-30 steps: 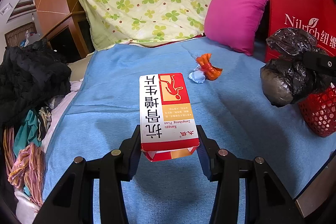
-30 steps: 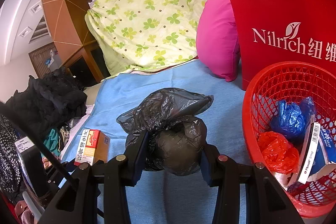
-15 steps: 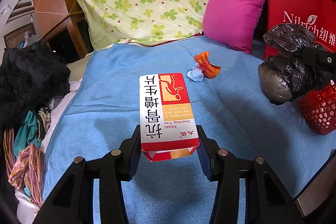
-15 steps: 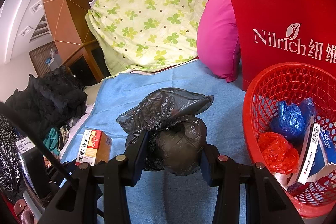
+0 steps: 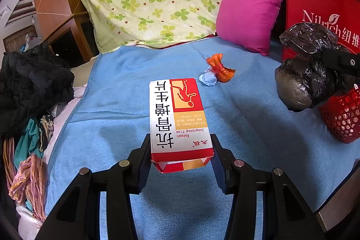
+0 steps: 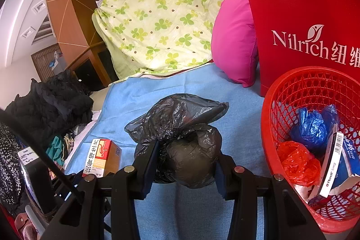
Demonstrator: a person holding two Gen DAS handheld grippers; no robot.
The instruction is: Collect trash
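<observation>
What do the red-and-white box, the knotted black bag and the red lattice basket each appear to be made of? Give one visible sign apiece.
Red-and-white box: likely thin printed cardboard with a slight sheen; sharp folded edges and tucked end flaps.
Knotted black bag: thin plastic film, glossy; fine crinkles catch the light.
Red lattice basket: probably moulded rigid plastic, smooth; an even open mesh with a solid rim.

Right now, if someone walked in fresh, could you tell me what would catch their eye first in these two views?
Probably the red and white medicine box, clamped in the left claw above the blue bedspread. Next, the knotted black trash bag gripped by the right claw, just left of the red mesh basket that already holds blue and red crumpled bags and a torn carton.
</observation>
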